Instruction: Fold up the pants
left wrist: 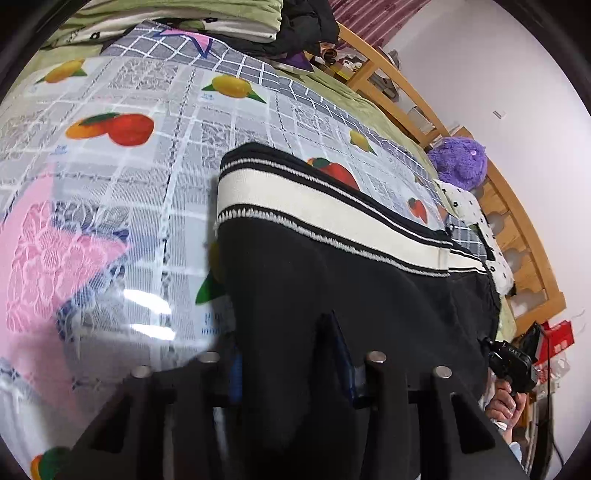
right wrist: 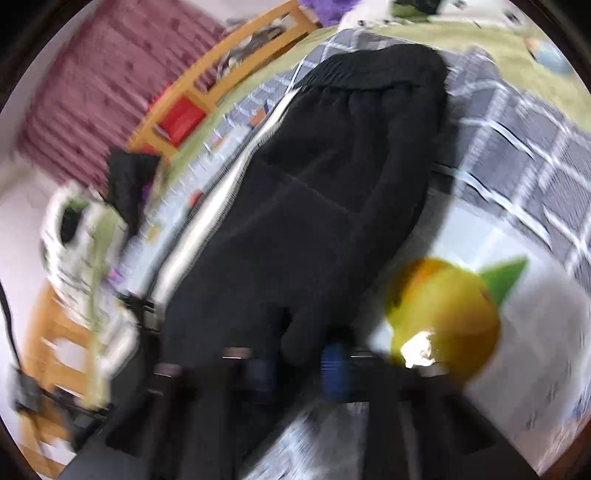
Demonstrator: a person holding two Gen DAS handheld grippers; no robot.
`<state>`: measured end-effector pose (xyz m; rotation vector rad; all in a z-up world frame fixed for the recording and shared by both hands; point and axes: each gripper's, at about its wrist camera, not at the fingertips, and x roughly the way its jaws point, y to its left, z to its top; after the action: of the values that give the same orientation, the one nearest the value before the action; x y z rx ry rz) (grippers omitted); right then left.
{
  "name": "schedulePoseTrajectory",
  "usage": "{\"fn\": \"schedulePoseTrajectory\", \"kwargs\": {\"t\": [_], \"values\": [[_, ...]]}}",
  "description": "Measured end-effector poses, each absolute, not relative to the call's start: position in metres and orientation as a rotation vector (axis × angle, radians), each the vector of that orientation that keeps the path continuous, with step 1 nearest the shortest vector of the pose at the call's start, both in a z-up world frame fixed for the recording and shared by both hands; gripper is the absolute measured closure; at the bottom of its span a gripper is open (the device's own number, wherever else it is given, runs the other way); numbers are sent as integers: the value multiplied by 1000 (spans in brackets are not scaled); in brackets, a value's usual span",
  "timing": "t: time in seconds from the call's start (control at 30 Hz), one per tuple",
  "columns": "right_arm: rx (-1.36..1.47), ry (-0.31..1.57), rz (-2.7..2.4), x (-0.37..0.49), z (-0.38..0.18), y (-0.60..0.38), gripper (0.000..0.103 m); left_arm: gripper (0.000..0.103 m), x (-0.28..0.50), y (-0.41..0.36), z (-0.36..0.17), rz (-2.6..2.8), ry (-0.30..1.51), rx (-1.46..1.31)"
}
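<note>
nearest the left wrist lens, the left gripper (left wrist: 291, 354) sat low in frame, its two dark fingers closed on a fold of the black pants (left wrist: 332, 280), cloth bunched between the blue pads. the pants ran away from the claw up and to the right, a cream side stripe (left wrist: 314, 206) with black and white edging crossing the fabric. they lay on a plastic fruit-print cloth (left wrist: 147, 155) spread over the bed, glossy with light glare near the fingers. a pink patch (left wrist: 48, 251) of the cover showed to the left. beyond lay folded bedding (left wrist: 184, 22) and dark clothes at the far end, a purple plush toy (left wrist: 460, 158) by the wooden bed rail (left wrist: 517, 229), and a spotted pillow (left wrist: 476, 214) just beside the pants' far edge. the person's right hand (left wrist: 504, 402) showed at the lower right.

the right wrist view was smeared by blur. the right gripper (right wrist: 295, 365) pinched the near end of the pants (right wrist: 314, 206), dark cloth between its blue pads. the garment stretched straight away from the claw to its gathered waistband (right wrist: 369, 70). a printed lemon (right wrist: 443, 314) lay just to the right. open cloth spread to the right of the pants; the rail (right wrist: 221, 74) and a red box (right wrist: 181, 118) bounded the left.
</note>
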<state>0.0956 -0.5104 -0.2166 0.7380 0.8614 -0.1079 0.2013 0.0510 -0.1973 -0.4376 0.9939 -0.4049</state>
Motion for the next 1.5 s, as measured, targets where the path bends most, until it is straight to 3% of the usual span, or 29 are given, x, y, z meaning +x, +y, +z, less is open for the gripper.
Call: {"fn": "schedulePoseTrajectory", "kwargs": {"t": [0.03, 0.07, 0.33, 0.7, 0.8, 0.83, 0.87, 1.03, 1.1, 1.17, 1.5], "values": [[711, 856, -114, 99, -216, -508, 92, 92, 202, 50, -196, -408, 983, -431], [689, 852, -139, 101, -212, -503, 92, 93, 201, 49, -190, -400, 958, -422], [622, 824, -113, 105, -171, -456, 94, 93, 184, 92, -116, -332, 823, -266], [419, 913, 95, 111, -174, -318, 94, 93, 159, 192, -128, -59, 901, -211], [357, 957, 52, 111, -188, -311, 93, 85, 151, 188, -143, -11, 915, -165], [349, 972, 47, 110, -193, -311, 92, 76, 148, 186, -146, 18, 922, -141], [342, 979, 47, 109, -195, -311, 92, 74, 146, 182, -149, 52, 933, -114], [236, 978, 14, 97, -179, -317, 77, 61, 122, 176, -142, 87, 932, -105], [232, 946, -10, 91, -170, -332, 63, 56, 111, 173, -137, 93, 913, -115], [261, 913, -37, 92, -161, -352, 60, 50, 99, 168, -133, 93, 884, -140], [423, 1001, -107, 151, -180, -441, 50, 48, 72, 145, -113, 56, 798, -192]]}}
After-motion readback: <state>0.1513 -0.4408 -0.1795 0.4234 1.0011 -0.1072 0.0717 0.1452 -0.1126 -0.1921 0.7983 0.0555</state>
